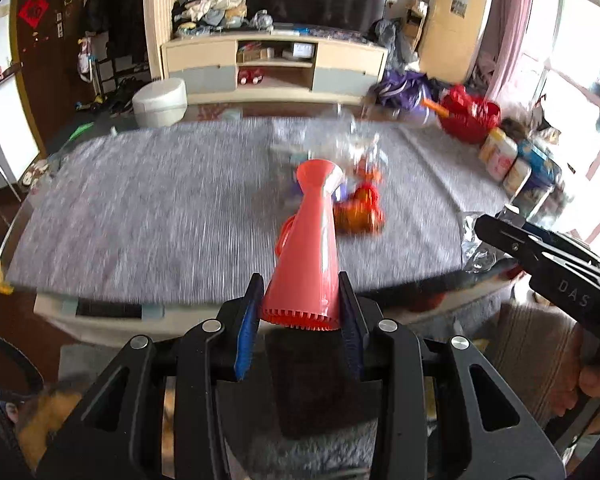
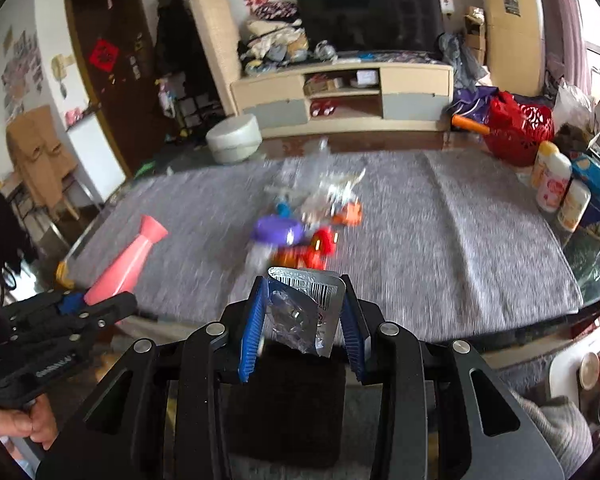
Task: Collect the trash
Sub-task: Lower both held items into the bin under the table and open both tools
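My left gripper (image 1: 302, 300) is shut on a pink plastic bottle-shaped piece (image 1: 312, 240), which sticks out forward over the grey-covered table (image 1: 140, 208). In the right wrist view that same pink piece (image 2: 128, 260) and the left gripper (image 2: 74, 304) show at the left. My right gripper (image 2: 302, 304) is shut on a silver foil blister pack (image 2: 308, 312) with a barcode. A blurred pile of trash (image 2: 300, 224) lies mid-table: a purple lid, orange and red wrappers, clear plastic. The right gripper (image 1: 540, 248) appears at the right in the left wrist view, foil (image 1: 474, 240) beside it.
Tins and bottles (image 2: 568, 196) stand along the table's right edge, with a red basket (image 2: 516, 128) behind. A white round stool (image 2: 234, 138) and a TV cabinet (image 2: 340, 96) lie beyond the table. A person's hands (image 2: 28, 420) hold both grippers.
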`<action>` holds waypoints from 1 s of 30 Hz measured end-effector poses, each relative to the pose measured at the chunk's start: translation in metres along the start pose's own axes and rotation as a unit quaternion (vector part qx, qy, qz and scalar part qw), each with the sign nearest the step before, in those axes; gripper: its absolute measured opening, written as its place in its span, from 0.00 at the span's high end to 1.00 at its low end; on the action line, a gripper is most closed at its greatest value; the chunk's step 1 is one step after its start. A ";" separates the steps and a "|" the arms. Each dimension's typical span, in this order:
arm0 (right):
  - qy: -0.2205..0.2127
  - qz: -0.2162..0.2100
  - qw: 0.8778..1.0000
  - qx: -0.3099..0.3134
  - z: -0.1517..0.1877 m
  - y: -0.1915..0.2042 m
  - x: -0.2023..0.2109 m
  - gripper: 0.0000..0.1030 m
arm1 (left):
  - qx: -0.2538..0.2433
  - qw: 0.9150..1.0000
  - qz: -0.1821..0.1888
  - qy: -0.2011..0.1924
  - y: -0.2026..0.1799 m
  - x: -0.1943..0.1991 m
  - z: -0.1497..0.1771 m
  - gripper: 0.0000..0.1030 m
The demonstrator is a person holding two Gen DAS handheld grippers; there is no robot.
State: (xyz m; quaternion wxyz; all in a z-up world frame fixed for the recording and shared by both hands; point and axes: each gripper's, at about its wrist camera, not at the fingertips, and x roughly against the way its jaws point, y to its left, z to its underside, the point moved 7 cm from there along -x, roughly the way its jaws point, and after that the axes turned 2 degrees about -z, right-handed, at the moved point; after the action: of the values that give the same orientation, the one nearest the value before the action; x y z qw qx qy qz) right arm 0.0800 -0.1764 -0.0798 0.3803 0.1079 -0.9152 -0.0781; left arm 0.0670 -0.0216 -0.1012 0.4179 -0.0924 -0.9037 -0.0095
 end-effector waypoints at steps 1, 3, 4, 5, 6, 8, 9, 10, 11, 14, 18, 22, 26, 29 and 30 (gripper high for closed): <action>0.010 -0.001 1.000 0.001 0.009 0.001 -0.003 0.64 | 0.002 1.000 0.002 0.008 -0.001 -0.003 0.010 0.66; 0.027 -0.006 1.000 -0.002 0.027 0.003 -0.009 0.64 | 0.002 1.000 0.006 0.021 -0.003 -0.007 0.027 0.66; 0.037 -0.008 0.999 -0.004 0.036 0.003 -0.013 0.64 | 0.000 1.000 0.007 0.030 -0.004 -0.011 0.039 0.66; 0.042 -0.009 0.999 -0.004 0.043 0.005 -0.015 0.64 | -0.002 0.999 0.006 0.036 -0.005 -0.014 0.046 0.66; 0.051 -0.007 0.999 -0.005 0.052 0.005 -0.020 0.64 | -0.002 0.999 0.008 0.047 -0.005 -0.019 0.056 0.66; 0.068 -0.009 0.998 -0.011 0.067 0.006 -0.031 0.64 | 0.001 0.998 0.014 0.065 -0.006 -0.029 0.074 0.66; 0.074 -0.009 0.997 -0.012 0.074 0.006 -0.035 0.64 | 0.003 0.997 0.017 0.075 -0.007 -0.034 0.083 0.66; 0.081 -0.008 0.997 -0.014 0.081 0.005 -0.039 0.64 | 0.005 0.996 0.019 0.083 -0.007 -0.039 0.091 0.66; 0.091 -0.007 0.996 -0.017 0.088 0.004 -0.047 0.64 | 0.008 0.995 0.023 0.094 -0.008 -0.045 0.100 0.66; 0.110 -0.008 0.994 -0.025 0.104 0.002 -0.061 0.64 | 0.011 0.992 0.033 0.117 -0.011 -0.060 0.120 0.66; 0.139 -0.006 0.990 -0.029 0.125 -0.001 -0.083 0.64 | 0.014 0.988 0.044 0.146 -0.016 -0.079 0.136 0.66; 0.165 -0.007 0.986 -0.034 0.141 -0.003 -0.103 0.64 | 0.016 0.984 0.046 0.174 -0.018 -0.098 0.148 0.67; 0.188 -0.011 0.981 -0.048 0.150 -0.010 -0.120 0.64 | 0.020 0.978 0.046 0.201 -0.016 -0.116 0.156 0.67; 0.199 -0.016 0.979 -0.053 0.153 -0.011 -0.128 0.63 | 0.019 0.976 0.049 0.210 -0.017 -0.123 0.159 0.66; 0.201 -0.017 0.978 -0.053 0.154 -0.011 -0.130 0.63 | 0.020 0.976 0.051 0.211 -0.017 -0.124 0.159 0.66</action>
State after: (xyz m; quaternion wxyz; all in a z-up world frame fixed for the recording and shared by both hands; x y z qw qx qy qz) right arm 0.0611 -0.1443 -0.2783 0.5607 0.1166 -0.8124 -0.1100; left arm 0.0225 -0.0435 -0.2977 0.6012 -0.1258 -0.7891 0.0105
